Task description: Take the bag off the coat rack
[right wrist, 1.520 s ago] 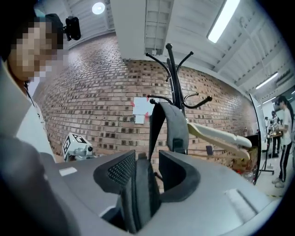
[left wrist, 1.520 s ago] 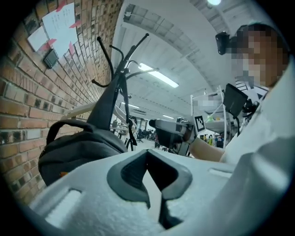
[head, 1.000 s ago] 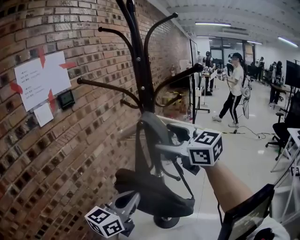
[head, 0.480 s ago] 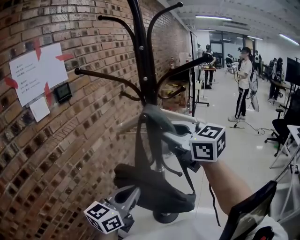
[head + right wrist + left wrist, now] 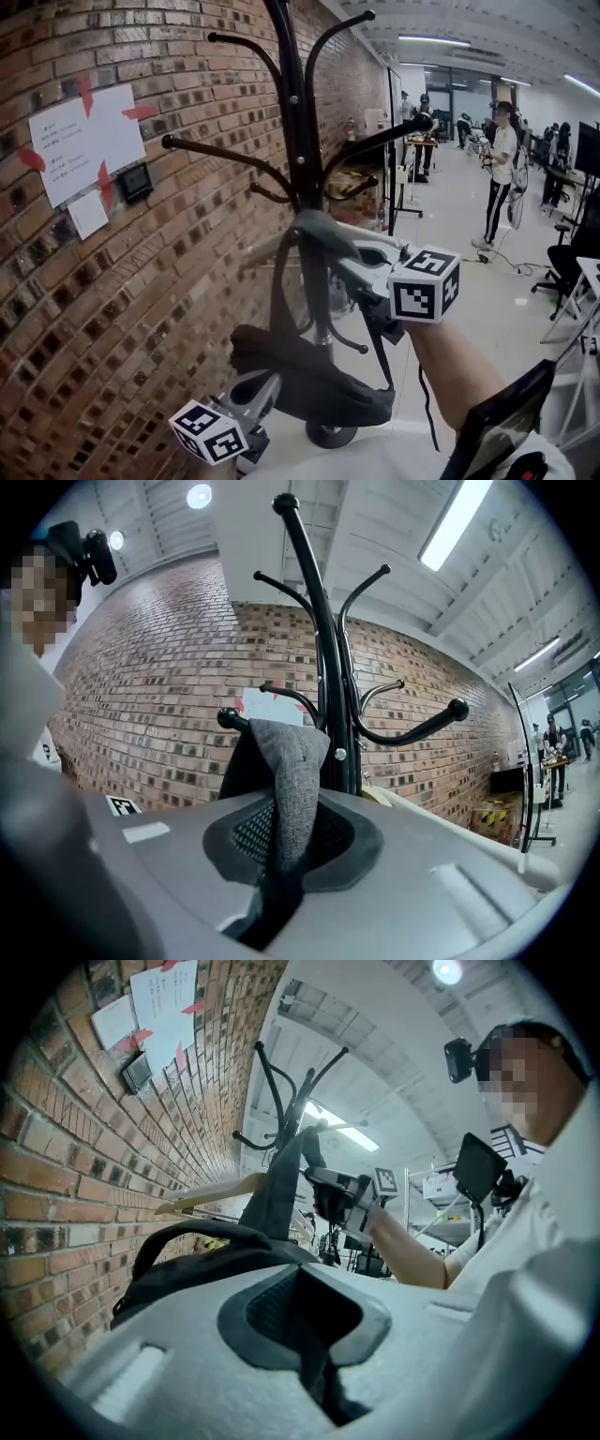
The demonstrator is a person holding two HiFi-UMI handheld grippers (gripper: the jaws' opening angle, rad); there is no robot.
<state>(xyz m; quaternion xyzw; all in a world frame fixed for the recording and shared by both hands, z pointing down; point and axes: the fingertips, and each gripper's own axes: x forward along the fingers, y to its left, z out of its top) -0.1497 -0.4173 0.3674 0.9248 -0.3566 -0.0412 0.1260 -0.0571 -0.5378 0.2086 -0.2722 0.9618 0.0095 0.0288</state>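
A black coat rack point(image 5: 298, 141) stands close to a brick wall. A dark grey bag point(image 5: 309, 375) hangs from it by a grey strap point(image 5: 319, 230) looped over a lower hook. My right gripper point(image 5: 330, 258) is at the top of that strap, its jaws closing, with the strap point(image 5: 291, 761) pinched between them in the right gripper view point(image 5: 286, 836). My left gripper point(image 5: 265, 386) is low, at the bag's underside. In the left gripper view point(image 5: 305, 1307) its jaws are together with dark bag fabric between them, and the bag point(image 5: 206, 1251) fills the space just ahead.
The brick wall carries taped paper notes point(image 5: 84, 150) and a small black device point(image 5: 134, 183). A light wooden bar point(image 5: 267, 248) sticks out by the pole. The rack's round base point(image 5: 330, 436) is on the floor. People point(image 5: 502, 169) stand far right; a dark screen point(image 5: 497, 431) is at lower right.
The right gripper's jaws, open around the strap a second ago, have come together on it. The left gripper has stayed at the bag's underside.
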